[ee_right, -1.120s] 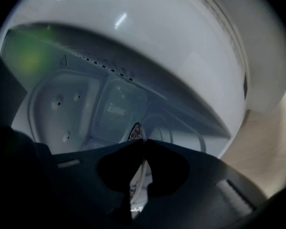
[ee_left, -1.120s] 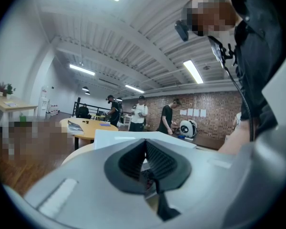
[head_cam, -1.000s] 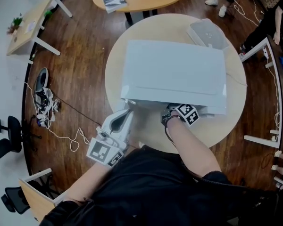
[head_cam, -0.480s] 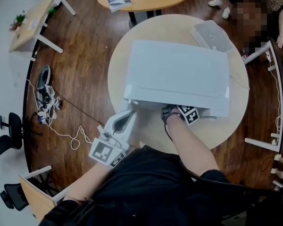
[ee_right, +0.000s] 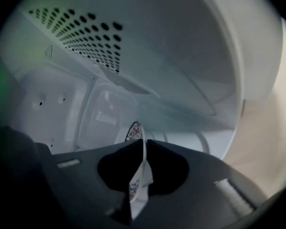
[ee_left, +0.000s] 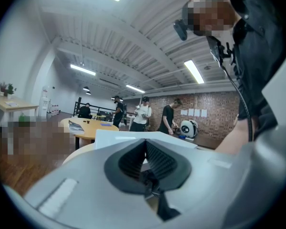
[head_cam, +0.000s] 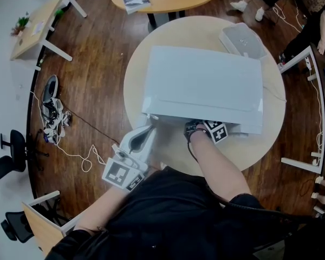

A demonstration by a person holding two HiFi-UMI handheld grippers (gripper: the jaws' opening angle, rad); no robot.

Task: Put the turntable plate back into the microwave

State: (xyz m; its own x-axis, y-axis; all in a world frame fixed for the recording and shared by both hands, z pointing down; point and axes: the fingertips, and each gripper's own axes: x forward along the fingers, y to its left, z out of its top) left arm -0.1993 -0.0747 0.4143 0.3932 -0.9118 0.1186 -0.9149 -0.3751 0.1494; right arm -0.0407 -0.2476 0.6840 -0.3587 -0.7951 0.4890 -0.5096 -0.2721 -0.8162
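White plate [ee_right: 139, 176] — right gripper view only

l gripper [ee_left: 146, 144] sits near level, angled up and to the right in head view, jaws closed together w/ nothing btwn them. l forearm [head_cam: 100, 210] is bare, bent back toward the torso. r gripper [ee_right: 144, 144] tips a bit down, jaws clamped on the thin edge of the plate [ee_right: 137, 178]. r hand [head_cam: 195, 132] wraps round its body. r forearm [head_cam: 219, 169] is bare, stretched fwd from the black-sleeved upper arm.
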